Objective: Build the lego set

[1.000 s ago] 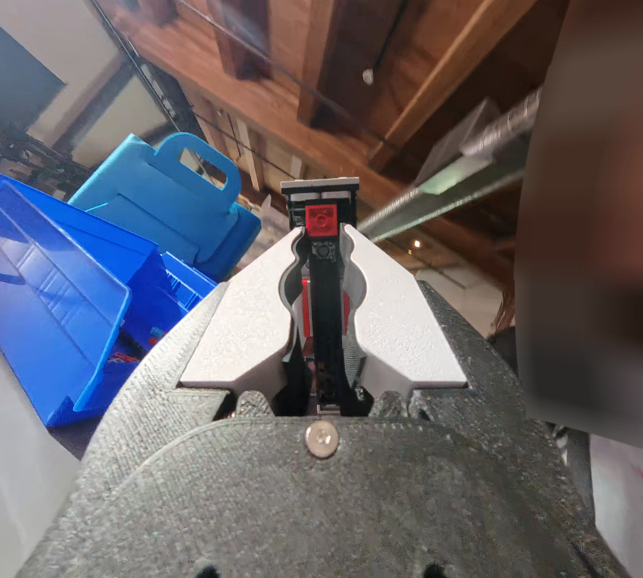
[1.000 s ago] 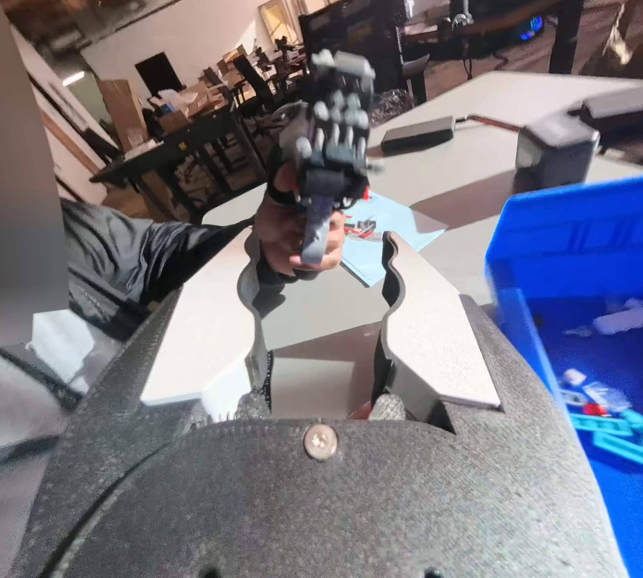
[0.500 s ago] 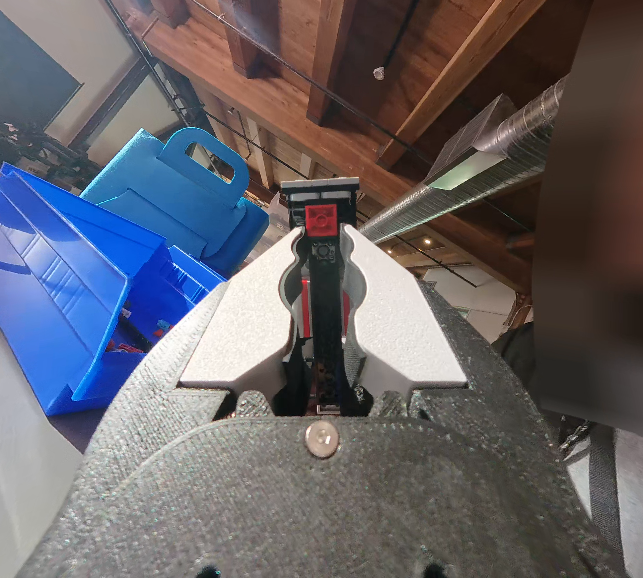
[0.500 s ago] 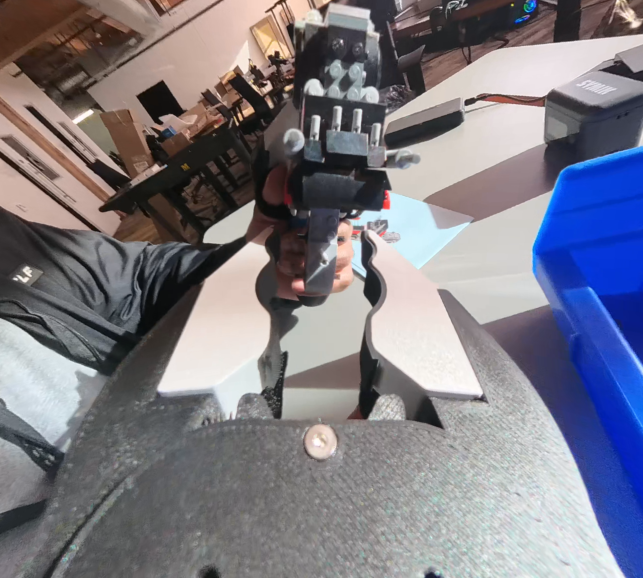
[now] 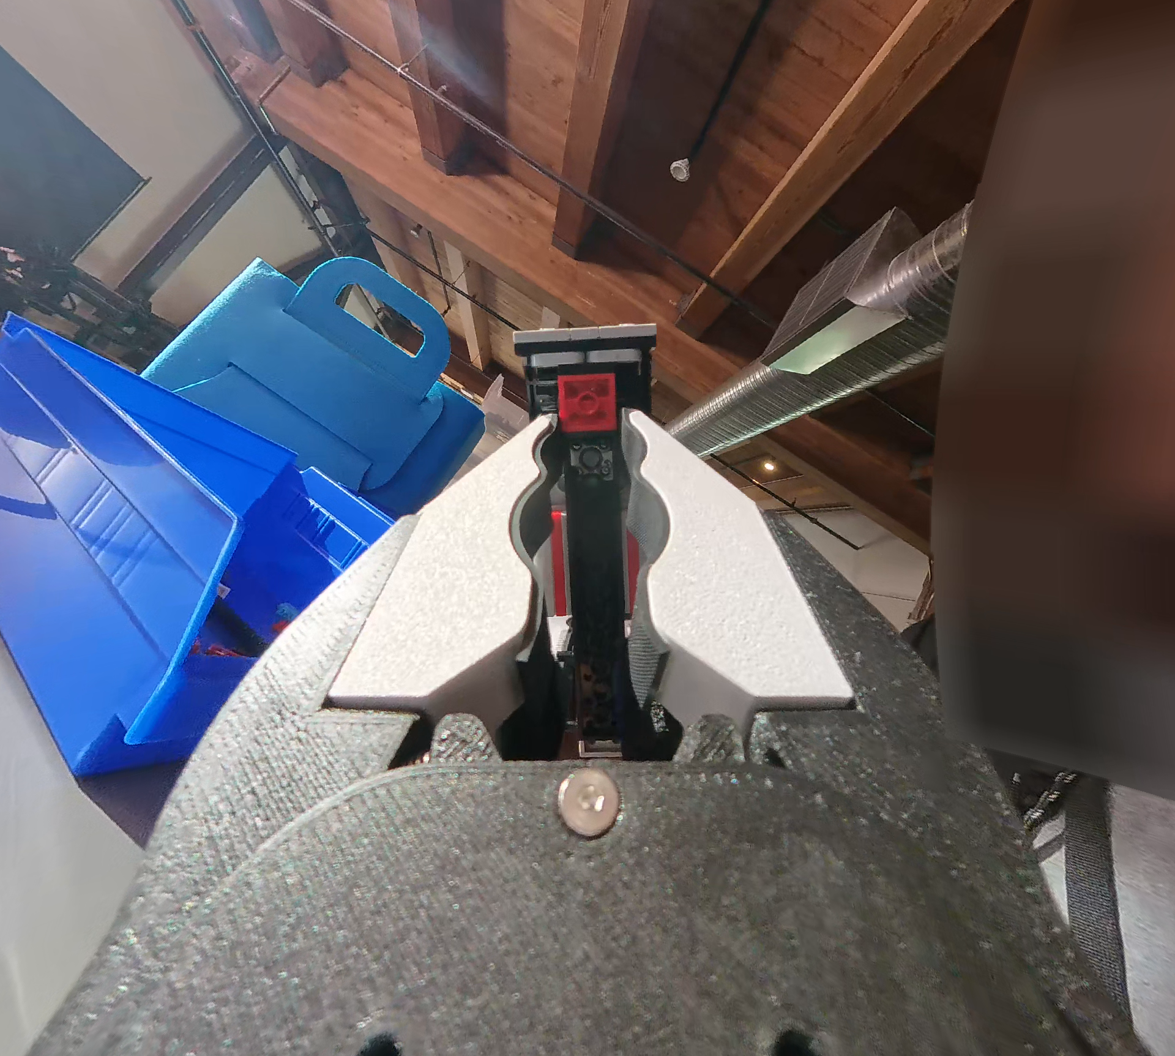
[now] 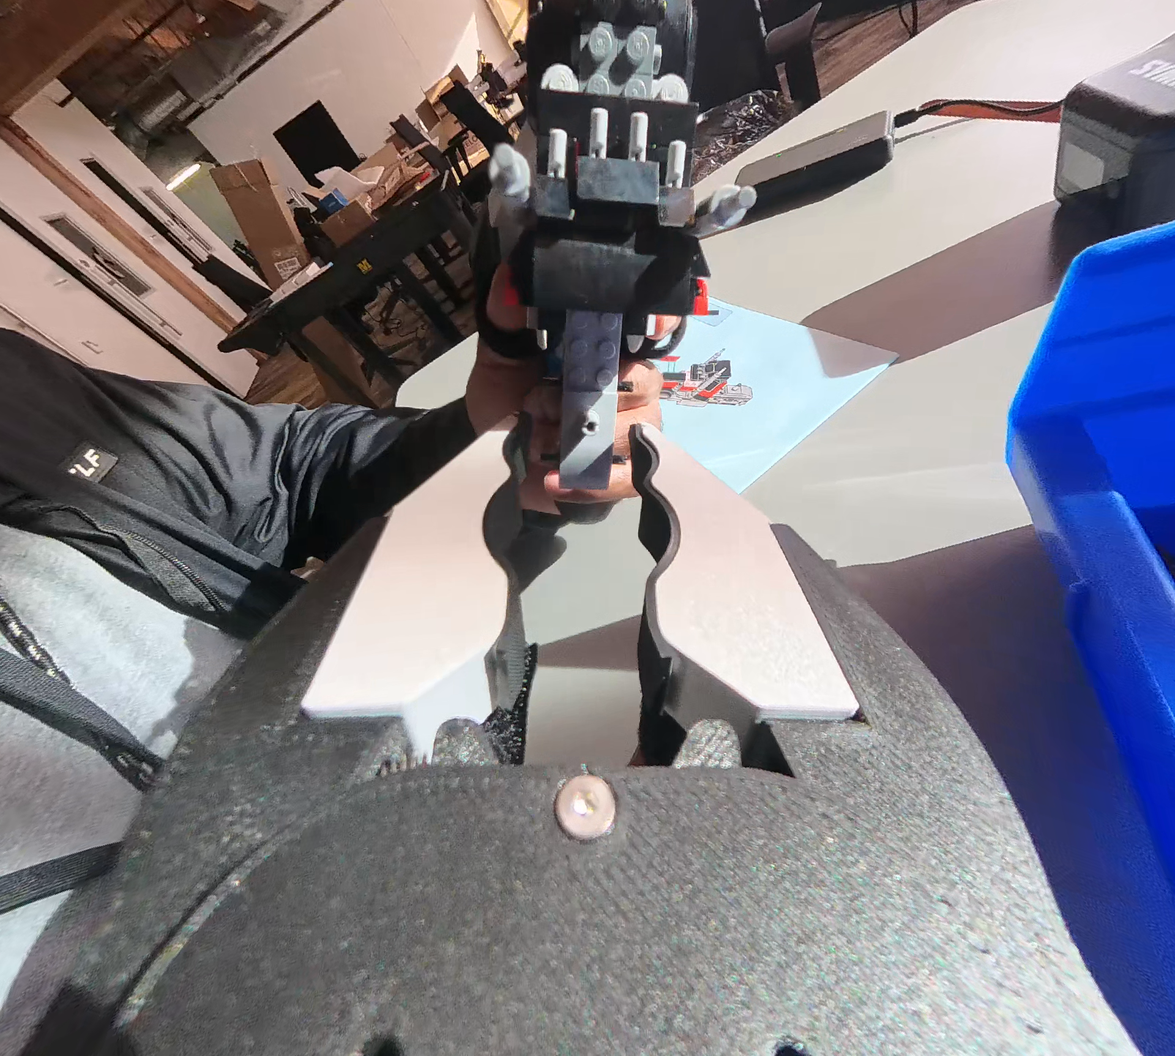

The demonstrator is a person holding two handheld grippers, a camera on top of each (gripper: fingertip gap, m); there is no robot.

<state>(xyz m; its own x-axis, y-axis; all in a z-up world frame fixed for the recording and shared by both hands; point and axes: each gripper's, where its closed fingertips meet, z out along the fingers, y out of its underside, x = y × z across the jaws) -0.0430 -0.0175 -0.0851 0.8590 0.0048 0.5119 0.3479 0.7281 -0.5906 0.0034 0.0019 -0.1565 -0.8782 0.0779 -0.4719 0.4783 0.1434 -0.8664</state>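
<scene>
The left hand-held gripper [image 5: 588, 421] is clenched on the black, red and grey lego model [image 5: 588, 399], pointing it at the ceiling. The right hand-held gripper [image 6: 575, 431] is released, its fingers either side of the model's grey tail [image 6: 588, 427] above the counter [image 6: 890, 491].

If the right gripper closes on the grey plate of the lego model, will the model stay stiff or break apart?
The lego model is probably rigid but fragile: many small clipped bricks. Its thin grey pegs look apt to pop off. The grey plate juts out alone, so it may snap loose if the right gripper twists.

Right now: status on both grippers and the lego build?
Left gripper shut on lego model, pointing up at ceiling. Right gripper open, its tips flanking model's grey tail plate. Nothing in the way.
</scene>
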